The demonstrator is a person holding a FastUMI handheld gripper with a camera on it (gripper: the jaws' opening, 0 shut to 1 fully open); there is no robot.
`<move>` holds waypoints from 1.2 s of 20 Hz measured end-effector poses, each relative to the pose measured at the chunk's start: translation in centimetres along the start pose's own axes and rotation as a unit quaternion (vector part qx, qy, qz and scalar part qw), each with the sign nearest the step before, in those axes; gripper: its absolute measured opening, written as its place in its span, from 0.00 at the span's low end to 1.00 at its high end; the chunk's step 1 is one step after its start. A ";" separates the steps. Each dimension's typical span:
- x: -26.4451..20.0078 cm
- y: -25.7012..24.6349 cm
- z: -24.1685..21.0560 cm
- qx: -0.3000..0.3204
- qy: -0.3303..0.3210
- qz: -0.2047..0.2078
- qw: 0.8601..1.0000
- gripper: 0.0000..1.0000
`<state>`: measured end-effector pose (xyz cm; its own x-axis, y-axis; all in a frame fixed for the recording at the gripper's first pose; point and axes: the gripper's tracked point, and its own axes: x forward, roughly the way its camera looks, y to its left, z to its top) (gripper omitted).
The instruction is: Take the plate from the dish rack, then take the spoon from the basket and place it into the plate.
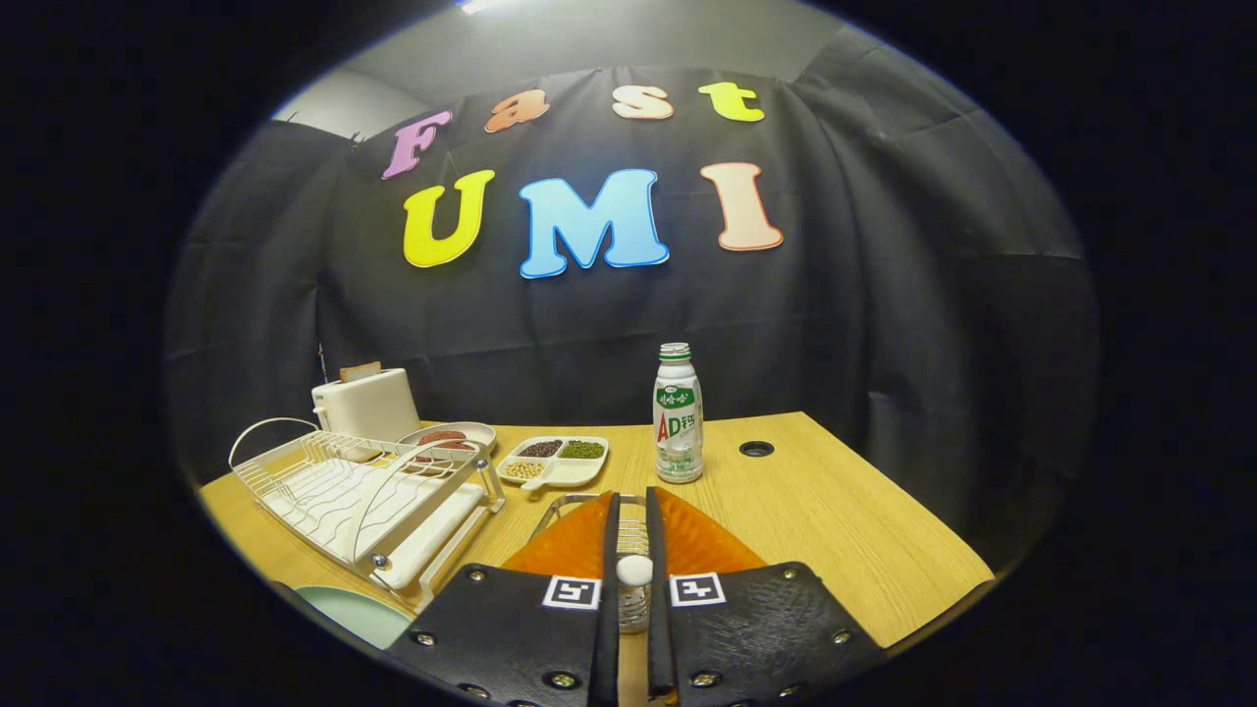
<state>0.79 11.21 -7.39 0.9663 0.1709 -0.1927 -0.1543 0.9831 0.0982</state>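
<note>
Between the nearly closed hand-held gripper [633, 550] fingers — spoon [633, 571], white handle-end toward the camera, above the basket [589, 511].

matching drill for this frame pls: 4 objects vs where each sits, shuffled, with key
1 toaster
2 drink bottle
3 dish rack
4 divided snack tray

A between the oval dish and the bottle
B behind the rack, against the cloth
C upright, beyond the gripper fingers
D left of the fingers, near the table edge

Pairs: 1-B, 2-C, 3-D, 4-A
</note>
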 end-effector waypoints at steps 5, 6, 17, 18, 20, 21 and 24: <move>-1.2 0.6 3.6 -0.012 -0.008 -0.008 1.000 0.05; -1.6 0.7 4.5 -0.012 -0.010 -0.009 1.000 0.05; -7.0 2.5 13.6 -0.032 -0.021 -0.014 0.999 0.05; -7.6 2.8 14.1 -0.028 -0.018 -0.014 0.999 0.05; -8.7 3.1 15.0 -0.023 -0.016 -0.016 0.999 0.05; -9.3 3.2 15.4 -0.022 -0.015 -0.017 0.999 0.05; -11.0 3.5 16.1 -0.024 -0.009 -0.019 0.999 0.05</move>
<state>-7.09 11.69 10.84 0.9751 0.1322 -0.1781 -0.1262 0.9910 0.0447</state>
